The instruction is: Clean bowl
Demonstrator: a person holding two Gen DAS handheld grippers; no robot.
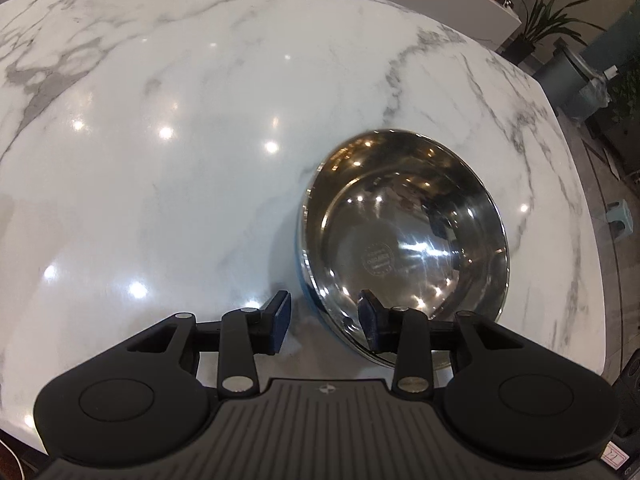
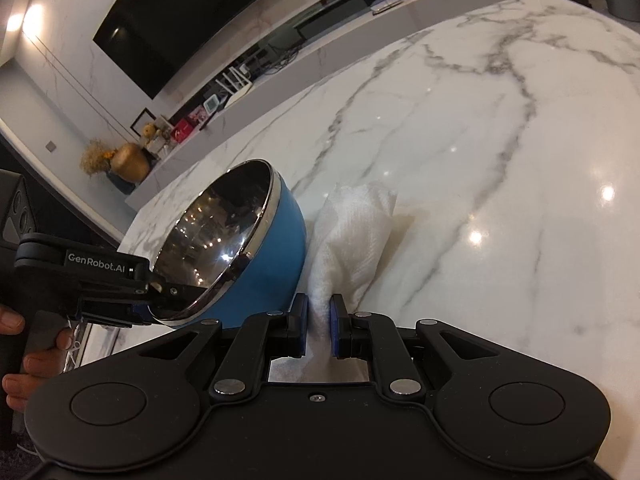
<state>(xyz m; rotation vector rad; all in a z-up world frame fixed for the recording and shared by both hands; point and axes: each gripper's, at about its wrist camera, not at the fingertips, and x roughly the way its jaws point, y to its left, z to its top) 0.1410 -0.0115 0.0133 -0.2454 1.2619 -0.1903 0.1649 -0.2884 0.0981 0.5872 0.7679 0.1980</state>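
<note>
A bowl, steel inside and blue outside, stands on the white marble table near its right edge. My left gripper is open and straddles the bowl's near rim. One pad is inside the bowl, and the other is outside with a visible gap to the blue wall. In the right wrist view the bowl looks tipped toward the left gripper, which a person's hand holds. My right gripper is shut on a white paper towel. The towel bunches up just right of the bowl and rests on the table.
The table's right edge runs close beside the bowl, with floor and a small stool below. Potted plants stand beyond the far corner. A low shelf with ornaments and a dark screen lie behind the table.
</note>
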